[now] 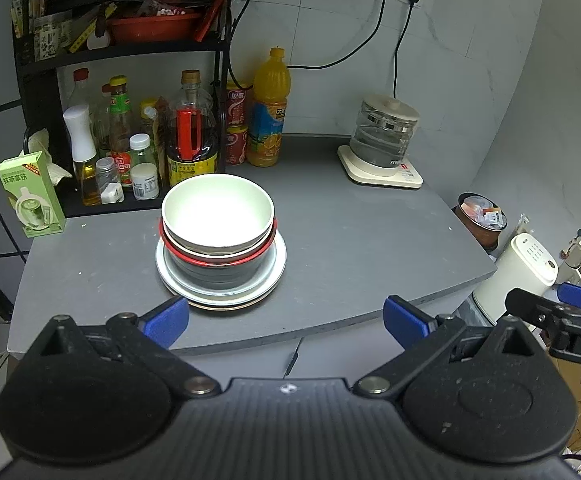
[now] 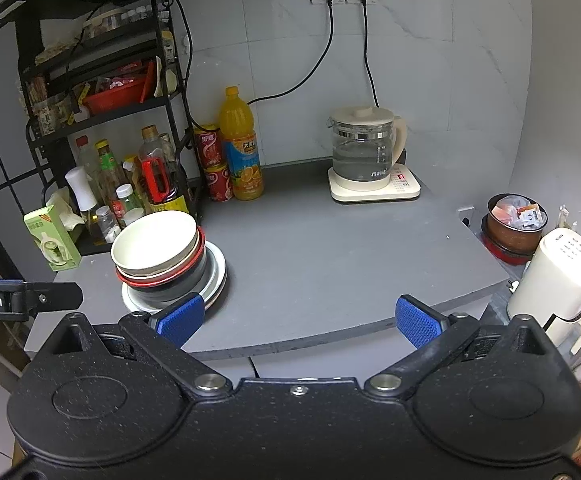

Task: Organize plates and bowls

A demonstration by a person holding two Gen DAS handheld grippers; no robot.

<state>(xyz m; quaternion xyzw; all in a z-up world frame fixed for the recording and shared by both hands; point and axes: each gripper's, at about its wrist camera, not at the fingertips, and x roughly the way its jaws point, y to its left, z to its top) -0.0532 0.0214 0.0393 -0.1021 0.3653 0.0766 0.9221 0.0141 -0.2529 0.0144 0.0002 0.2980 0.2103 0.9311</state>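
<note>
Centrally on the matte grey worktop [image 1: 330,240] stands one stack: a smooth cream bowl [image 1: 217,216] nested in red-rimmed dark bowls [image 1: 218,270] on round pale plates [image 1: 276,268]. Both left gripper [image 1: 286,320] and right gripper [image 2: 300,318] hover empty, ribbed blue fingers [image 2: 416,322] spread.

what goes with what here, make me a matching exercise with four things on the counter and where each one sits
Things:
1. white bowl
2. glass kettle
3. orange juice bottle
4. green carton

Places:
A. far right, on a cream base
B. left edge of the counter
C. top of the dish stack
D. against the back wall, beside red cans

Pairs: 1-C, 2-A, 3-D, 4-B
</note>
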